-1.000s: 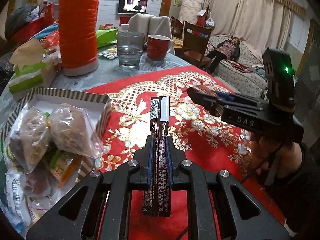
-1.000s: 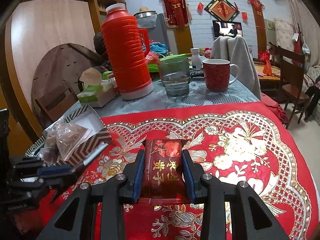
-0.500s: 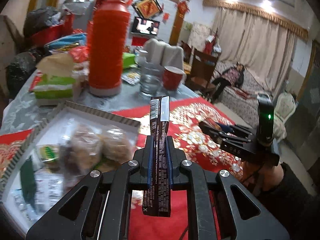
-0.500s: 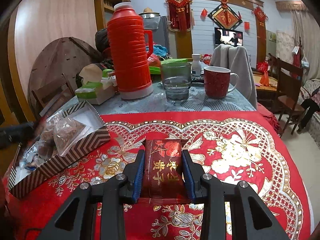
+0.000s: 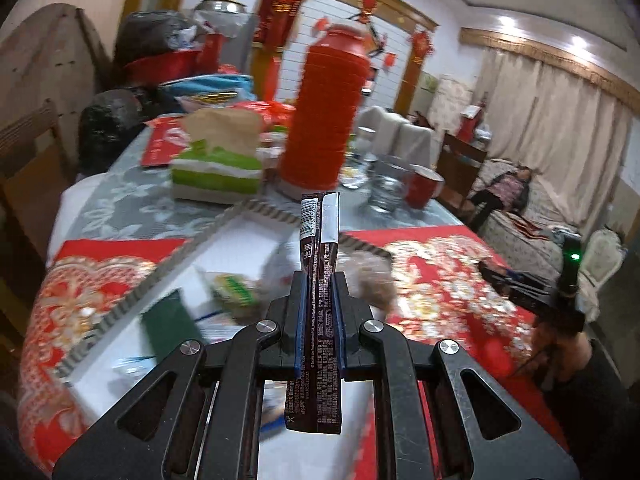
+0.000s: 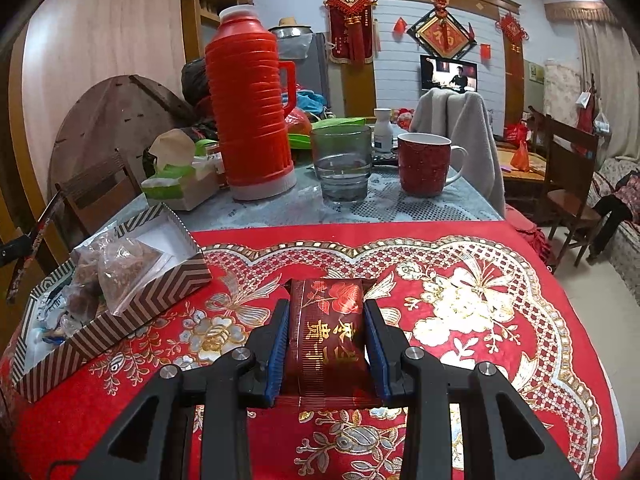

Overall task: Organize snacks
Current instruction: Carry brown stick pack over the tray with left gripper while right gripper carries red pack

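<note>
The left gripper (image 5: 319, 312) pinches a thin dark-brown snack stick (image 5: 318, 280) upright above the zigzag-patterned snack box (image 6: 120, 304), apparently to drop it in. Right of the box, the right gripper (image 6: 326, 344) clamps a red foil packet (image 6: 328, 332) over the red floral tablecloth (image 6: 460, 300), likely waiting its turn. Beyond the box stands an orange thermos (image 6: 252, 112)

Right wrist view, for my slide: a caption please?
Right gripper shut on a red packet above the red tablecloth, snack box at left.
</note>
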Demonstrator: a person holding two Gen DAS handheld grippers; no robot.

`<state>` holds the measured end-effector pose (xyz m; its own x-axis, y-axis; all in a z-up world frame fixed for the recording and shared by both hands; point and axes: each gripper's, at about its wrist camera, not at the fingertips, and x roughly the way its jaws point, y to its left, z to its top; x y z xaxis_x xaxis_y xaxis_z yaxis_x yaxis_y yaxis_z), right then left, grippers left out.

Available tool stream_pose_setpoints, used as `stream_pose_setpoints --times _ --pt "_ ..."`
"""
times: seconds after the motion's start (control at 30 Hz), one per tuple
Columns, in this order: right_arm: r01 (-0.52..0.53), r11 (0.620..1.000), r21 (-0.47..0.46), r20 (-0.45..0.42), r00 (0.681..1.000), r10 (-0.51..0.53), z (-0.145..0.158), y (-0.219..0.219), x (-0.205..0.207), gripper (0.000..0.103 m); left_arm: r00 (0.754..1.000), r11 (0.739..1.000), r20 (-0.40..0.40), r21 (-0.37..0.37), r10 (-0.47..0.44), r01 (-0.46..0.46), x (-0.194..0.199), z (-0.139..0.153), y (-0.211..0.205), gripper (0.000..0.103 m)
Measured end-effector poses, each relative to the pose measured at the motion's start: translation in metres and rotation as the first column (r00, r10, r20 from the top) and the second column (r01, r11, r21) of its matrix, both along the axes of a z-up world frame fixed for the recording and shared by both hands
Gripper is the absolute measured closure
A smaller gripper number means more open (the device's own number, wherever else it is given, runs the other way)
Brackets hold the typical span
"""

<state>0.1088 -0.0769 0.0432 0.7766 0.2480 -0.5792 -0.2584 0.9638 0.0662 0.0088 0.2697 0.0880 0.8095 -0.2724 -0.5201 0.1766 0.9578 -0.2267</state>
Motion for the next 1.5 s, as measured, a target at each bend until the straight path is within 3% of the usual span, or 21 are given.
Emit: stream_pose_setpoints --times 0.13,0.3,0.53,0.8,0.97,1.1,1.5 --pt "-0.004 1.0 0.002 0.036 0.999 0.004 0.005 0.012 -0.005 0.069 0.998 0.998 -0.018 0.01 0.055 -0.055 0.002 -0.004 0.012 0.092" --pt "-0.126 0.989 0.077 0.06 0.991 0.122 0.021 0.056 -0.011 0.069 0.997 0.997 -0.03 0.017 0.072 -0.072 0.003 -0.006 0.016 0.092" --pt "-0.341 0.933 0.111 0.111 0.938 0.33 0.041 0.139 -0.022 0.069 0.992 0.993 -0.052 0.019 0.116 -0.115 0.006 -0.009 0.03 0.092" --pt "-0.47 0.876 0.107 0.104 0.882 0.46 0.03 0.211 -0.031 0.068 0.989 0.992 -0.086 0.046 0.118 -0.115 0.011 -0.017 0.028 0.092" --pt "-0.515 0.851 0.107 0.077 0.857 0.509 0.012 0.232 -0.036 0.068 0.986 0.985 -0.102 0.124 0.129 -0.116 0.015 -0.025 0.016 0.092" --pt "-0.517 0.849 0.111 0.043 0.856 0.516 -0.002 0.238 -0.033 0.068 0.983 0.98 -0.109 0.152 0.146 -0.129 0.017 -0.029 0.016 0.092" --pt "-0.52 0.843 0.136 0.026 0.853 0.522 -0.004 0.238 -0.029 0.068 0.974 0.969 -0.151 0.203 0.17 -0.138 0.023 -0.04 0.014 0.092"
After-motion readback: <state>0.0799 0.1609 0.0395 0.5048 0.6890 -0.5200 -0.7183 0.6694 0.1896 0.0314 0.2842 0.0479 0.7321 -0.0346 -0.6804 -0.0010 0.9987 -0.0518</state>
